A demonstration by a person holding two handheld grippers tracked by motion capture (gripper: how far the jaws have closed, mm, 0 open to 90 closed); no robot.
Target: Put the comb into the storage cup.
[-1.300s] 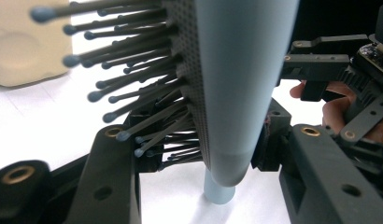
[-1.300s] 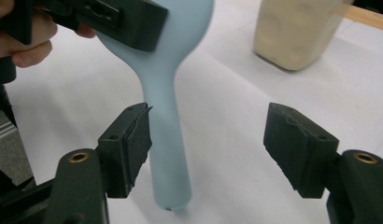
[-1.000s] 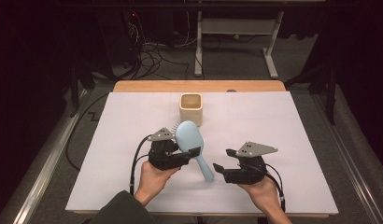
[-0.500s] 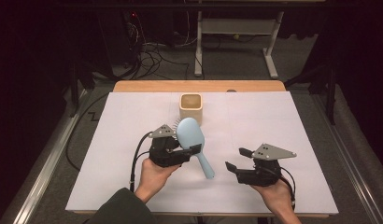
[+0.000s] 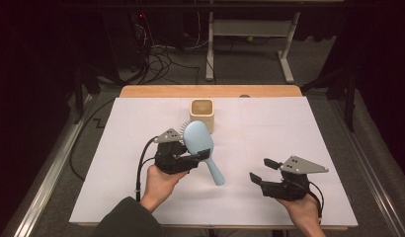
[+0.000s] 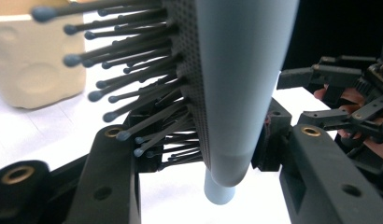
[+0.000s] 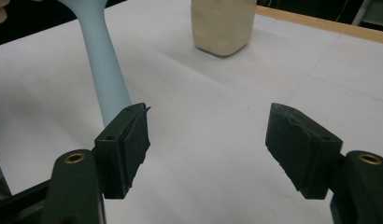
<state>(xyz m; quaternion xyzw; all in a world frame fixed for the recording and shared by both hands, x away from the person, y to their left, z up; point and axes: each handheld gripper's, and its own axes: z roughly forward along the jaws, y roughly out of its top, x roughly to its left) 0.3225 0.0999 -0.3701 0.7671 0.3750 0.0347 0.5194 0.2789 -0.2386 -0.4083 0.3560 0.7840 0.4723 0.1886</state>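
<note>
A light blue hairbrush [image 5: 198,138] is held above the white table cover, head up and handle slanting down to the right. My left gripper [image 5: 197,156] is shut on the lower part of the brush head. In the left gripper view the jaws press on the brush [image 6: 241,84] from both sides, its dark bristles pointing left. My right gripper [image 5: 260,171] is open to the right of the handle's end, apart from it. In the right gripper view the handle [image 7: 105,70] rises behind the left pad of the right gripper [image 7: 208,135], with nothing between the jaws.
A small cream square cup [image 5: 202,114] stands at the back middle of the white sheet [image 5: 299,128], just behind the brush. The table's wooden far edge [image 5: 210,91] runs behind it. Beyond lie floor cables and a desk frame [image 5: 250,44].
My right gripper has drawn away to the right from the end of the brush handle, jaws open. The left gripper and the brush have hardly shifted.
</note>
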